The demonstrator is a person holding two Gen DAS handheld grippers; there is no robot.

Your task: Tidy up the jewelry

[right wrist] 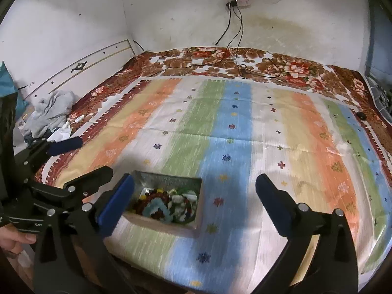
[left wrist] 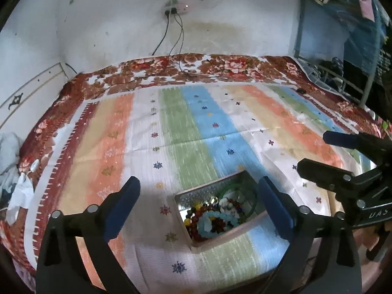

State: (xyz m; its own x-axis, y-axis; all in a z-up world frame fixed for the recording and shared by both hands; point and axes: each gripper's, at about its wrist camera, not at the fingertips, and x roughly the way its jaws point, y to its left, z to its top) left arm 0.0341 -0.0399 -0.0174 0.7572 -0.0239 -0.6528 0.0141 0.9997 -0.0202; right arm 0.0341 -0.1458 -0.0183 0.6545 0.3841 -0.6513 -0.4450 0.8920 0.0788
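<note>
A small open box (left wrist: 189, 197) sits on the striped cloth (left wrist: 186, 127) near the bed's front edge. It holds a heap of bead bracelets (left wrist: 215, 216) in red, pale blue, white and green. My left gripper (left wrist: 198, 183) stands open above the cloth, and the box lies between its blue pads and slightly right of centre, untouched. My right gripper (right wrist: 195, 180) is also open, with the box (right wrist: 166, 179) and its beads (right wrist: 169, 203) beside its left finger. Each gripper shows in the other's view: the right one (left wrist: 316, 150) and the left one (right wrist: 91, 156), both with nothing in them.
A floral blanket (right wrist: 281, 66) lies under the cloth, with black cables (right wrist: 235, 56) running down from a wall power strip (right wrist: 238, 2). Crumpled clothes (right wrist: 52, 112) sit by the headboard at left. A metal rack (left wrist: 367, 83) stands at right. A hand (right wrist: 14, 241) holds the left gripper.
</note>
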